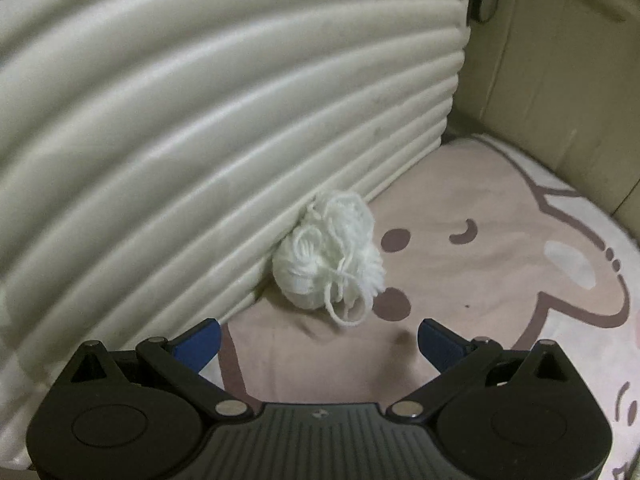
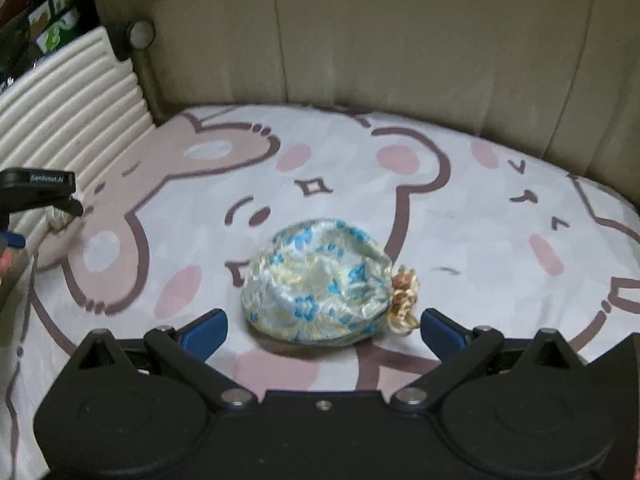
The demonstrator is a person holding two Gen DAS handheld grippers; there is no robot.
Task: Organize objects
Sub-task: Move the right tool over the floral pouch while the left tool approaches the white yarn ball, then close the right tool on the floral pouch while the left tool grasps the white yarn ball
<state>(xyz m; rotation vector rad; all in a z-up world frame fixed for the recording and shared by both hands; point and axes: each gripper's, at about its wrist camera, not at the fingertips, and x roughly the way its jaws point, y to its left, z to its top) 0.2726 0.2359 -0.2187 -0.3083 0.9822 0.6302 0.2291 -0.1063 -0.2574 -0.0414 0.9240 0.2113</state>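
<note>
Both pairs of tongs stand apart and empty, each lined up on its own thing, so the step in hand looks like the approach before a pickup. The left tongs (image 1: 318, 338) face a ball of white yarn (image 1: 328, 260) that lies on the bed sheet (image 1: 500, 280) touching the foot of a ribbed cream cushion (image 1: 200, 120), with a loose loop of strand trailing toward the camera. The right tongs (image 2: 324, 330) face a drawstring pouch (image 2: 316, 282), pale satin with blue flowers, lying near the middle of the cartoon-printed sheet, its gold cord knot (image 2: 404, 300) just beside the right blue pad. The pouch already sits partly between the pads, so the right side probably needs only a short push forward and a squeeze on the soft body, not the cord. The yarn is farther ahead; the left side must advance, and the cushion crowding one flank may leave little room for that pad, while the loose loop could snag or unwind. Where the things should end up is not shown: no box or tray is in sight. In the right view the left tool shows only as a dark edge at the frame's left, blurred, and whatever lies beneath it cannot be made out. The dark clutter in that view's upper left corner is too dim to name.
</note>
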